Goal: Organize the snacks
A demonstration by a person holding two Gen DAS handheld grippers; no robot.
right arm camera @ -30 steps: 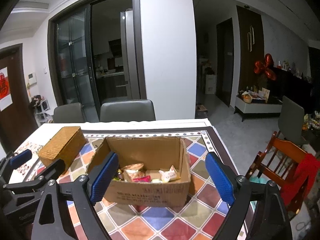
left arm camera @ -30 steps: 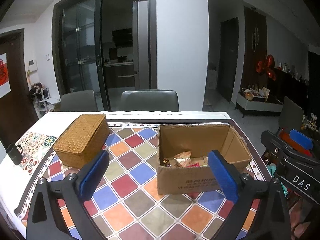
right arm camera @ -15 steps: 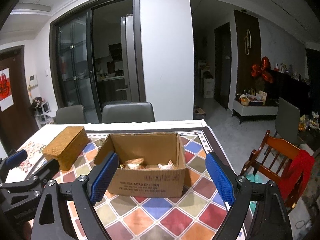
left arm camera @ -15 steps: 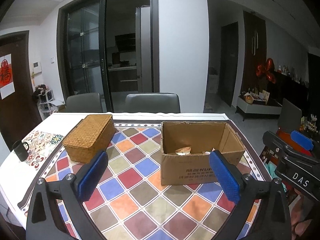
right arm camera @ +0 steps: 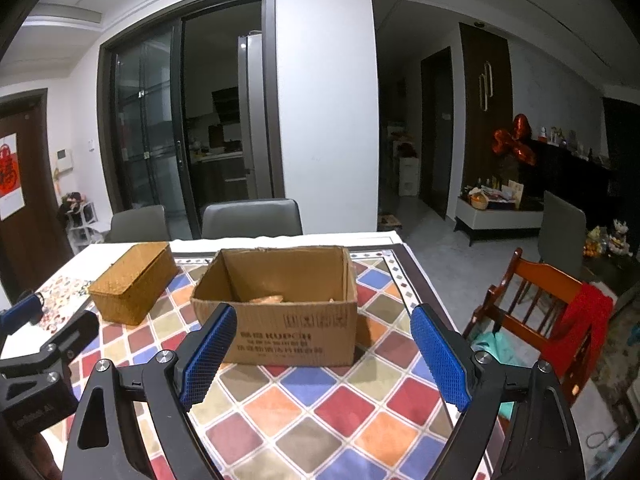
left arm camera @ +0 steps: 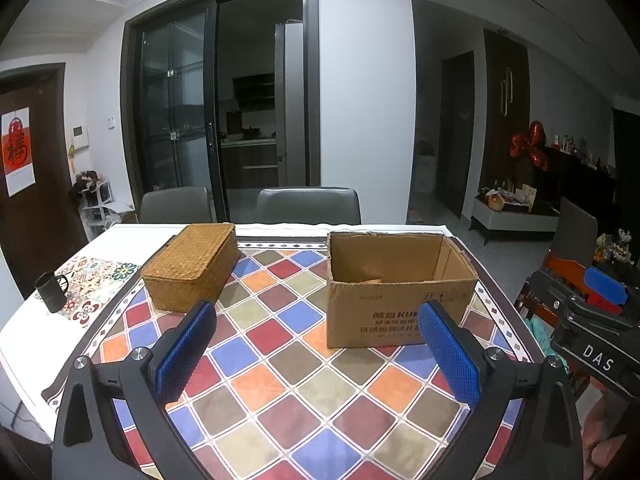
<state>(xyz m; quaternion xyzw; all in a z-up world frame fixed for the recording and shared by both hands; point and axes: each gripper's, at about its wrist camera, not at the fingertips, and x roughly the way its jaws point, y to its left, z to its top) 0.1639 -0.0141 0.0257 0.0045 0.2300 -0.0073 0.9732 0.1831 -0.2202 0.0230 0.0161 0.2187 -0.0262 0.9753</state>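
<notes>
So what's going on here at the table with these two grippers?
A person holds a gripper in each hand over a table with a checkered cloth, apparently about to sort snacks. Both the left gripper and the right gripper are open and empty, touching nothing. Ahead stands an open cardboard box with a few snack packets barely showing over its rim. Beside it sits a closed wicker basket. Nothing has been picked up yet.

Right hand-held gripper (right arm camera: 320, 350), blue-padded, jaws wide apart, nothing between pads. Beyond it: open brown cardboard box (right arm camera: 296, 332) on bench with multicoloured diamond-pattern cloth (right arm camera: 320, 412); snack packet edges just visible inside. Closed woven rectangular basket (right arm camera: 134, 282) left of box, apart.
</notes>
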